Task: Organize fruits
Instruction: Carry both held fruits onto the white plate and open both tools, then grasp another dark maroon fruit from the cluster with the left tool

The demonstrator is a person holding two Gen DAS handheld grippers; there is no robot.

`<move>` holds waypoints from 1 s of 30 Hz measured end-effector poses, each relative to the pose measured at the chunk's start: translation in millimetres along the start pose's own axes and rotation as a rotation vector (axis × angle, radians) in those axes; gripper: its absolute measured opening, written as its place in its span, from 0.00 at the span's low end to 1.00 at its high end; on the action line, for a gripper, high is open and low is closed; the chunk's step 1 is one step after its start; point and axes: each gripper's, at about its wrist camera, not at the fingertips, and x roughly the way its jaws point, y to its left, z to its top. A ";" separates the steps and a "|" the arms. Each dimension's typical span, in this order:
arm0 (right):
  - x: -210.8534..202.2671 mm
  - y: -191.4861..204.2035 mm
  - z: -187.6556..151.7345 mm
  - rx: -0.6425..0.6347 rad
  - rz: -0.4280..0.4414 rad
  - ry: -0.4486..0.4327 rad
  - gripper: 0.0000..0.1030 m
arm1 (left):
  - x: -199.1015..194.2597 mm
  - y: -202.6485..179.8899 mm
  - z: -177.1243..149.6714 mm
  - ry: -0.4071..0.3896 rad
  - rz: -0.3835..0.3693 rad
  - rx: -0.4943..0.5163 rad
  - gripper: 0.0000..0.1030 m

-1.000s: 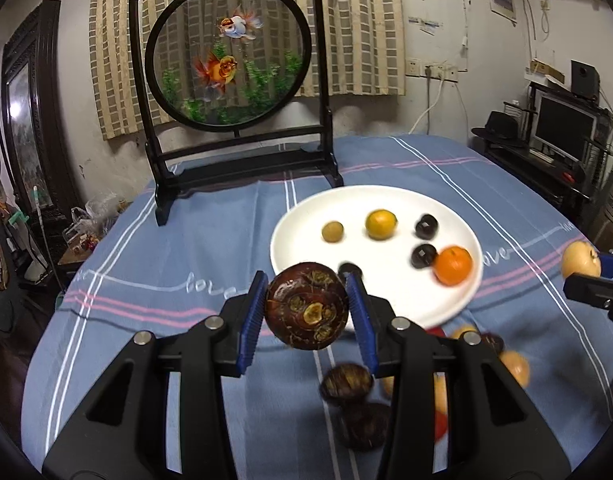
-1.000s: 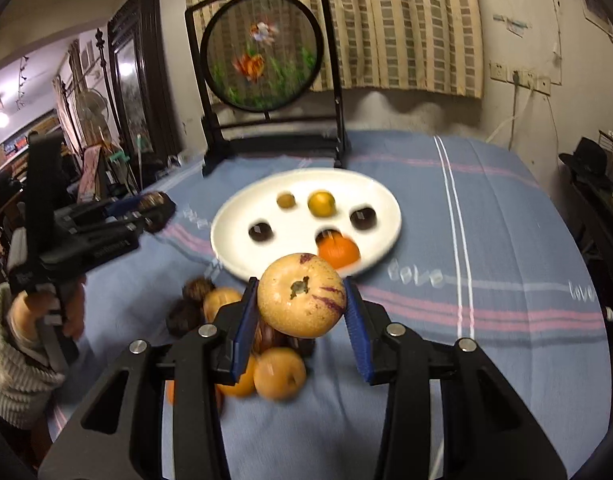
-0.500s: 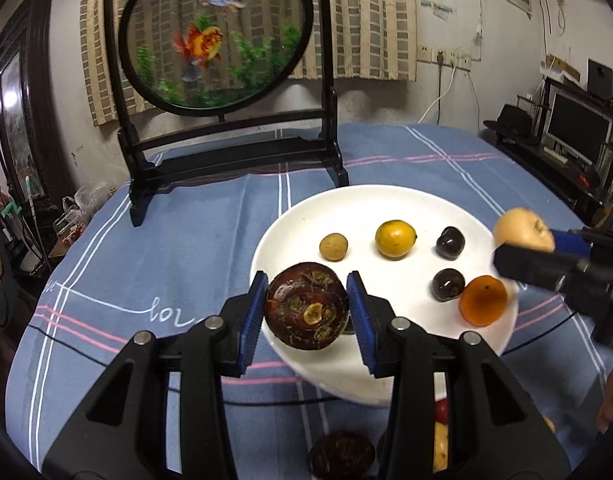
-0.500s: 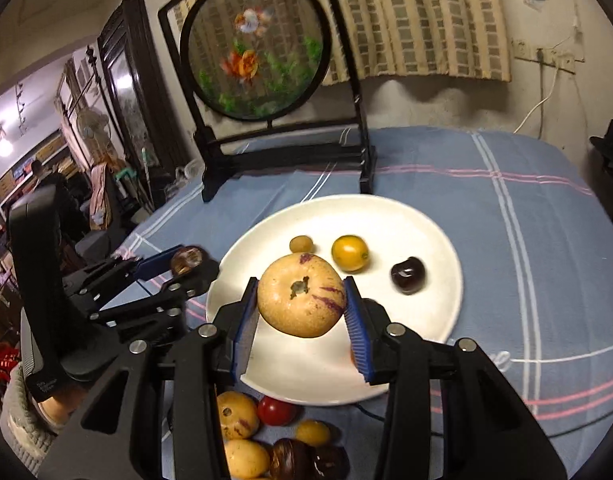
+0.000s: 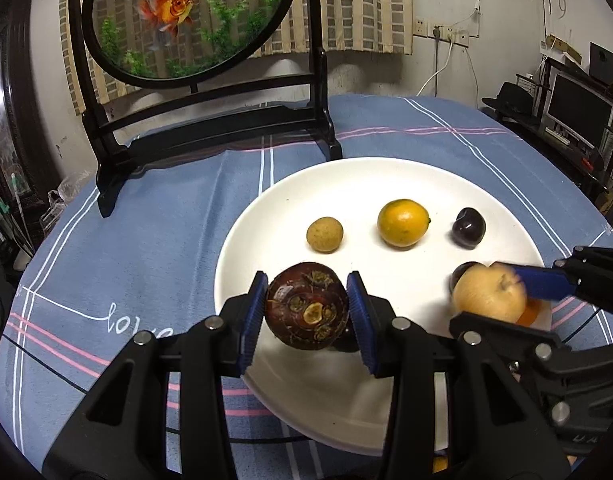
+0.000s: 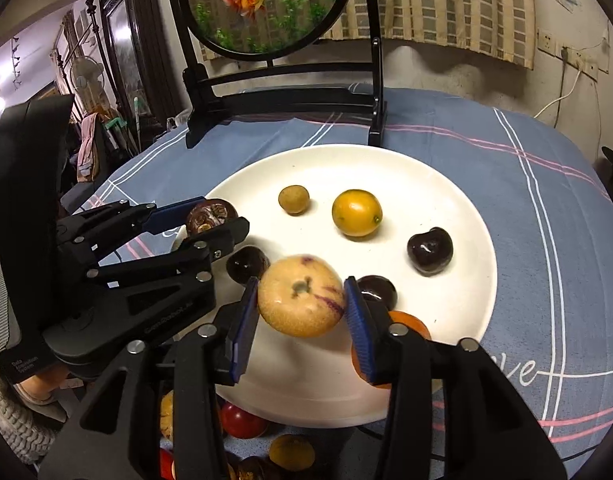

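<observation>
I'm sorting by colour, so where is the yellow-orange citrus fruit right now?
The yellow-orange citrus lies on the white plate, in its far row between the small tan fruit on its left and a dark cherry-like fruit on its right.

Left gripper (image 5: 307, 312) bottom center, blue pads clamped on a dark brown-purple fruit (image 5: 306, 311), held over the near-left rim of the white plate (image 5: 266, 216). On the plate, mid frame: small tan fruit (image 5: 324, 234), yellow-orange citrus (image 5: 403, 223), dark plum-like fruit (image 5: 469, 227), in a row and apart. Right gripper (image 5: 502, 294) comes in from the right edge, gripping a pale yellow fruit (image 5: 488, 298), blurred. Orange fruit (image 5: 530, 315) partly hidden behind it. Goldfish screen on black stand (image 5: 210, 128) upper left. Blue striped tablecloth (image 5: 146, 248) underneath.
</observation>
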 end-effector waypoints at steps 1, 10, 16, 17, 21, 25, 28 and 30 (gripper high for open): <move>-2.5 -2.2 -0.2 0.007 -0.018 -0.017 0.65 | 0.2 2.1 -0.2 -0.002 0.001 -0.009 0.41; -35.5 -5.7 6.7 0.035 -0.008 -0.103 0.65 | -28.9 5.0 -2.4 -0.083 0.039 -0.007 0.80; -78.8 -4.2 -6.0 0.086 -0.005 -0.187 0.74 | -64.1 18.2 -17.9 -0.115 0.045 -0.051 0.89; -86.9 -5.0 -13.9 0.101 0.003 -0.200 0.75 | -71.5 21.7 -22.7 -0.114 0.038 -0.065 0.91; -108.6 -11.7 -43.7 0.172 0.021 -0.239 0.82 | -94.3 30.9 -46.7 -0.112 0.021 -0.091 0.94; -126.4 -29.4 -75.8 0.286 0.010 -0.251 0.99 | -111.9 32.3 -75.2 -0.086 0.009 -0.077 0.94; -136.5 -42.0 -90.9 0.354 0.013 -0.266 0.99 | -117.2 30.2 -94.0 -0.041 -0.009 -0.071 0.94; -139.5 -53.2 -97.8 0.409 0.026 -0.268 0.99 | -117.8 26.8 -105.1 -0.010 -0.033 -0.056 0.94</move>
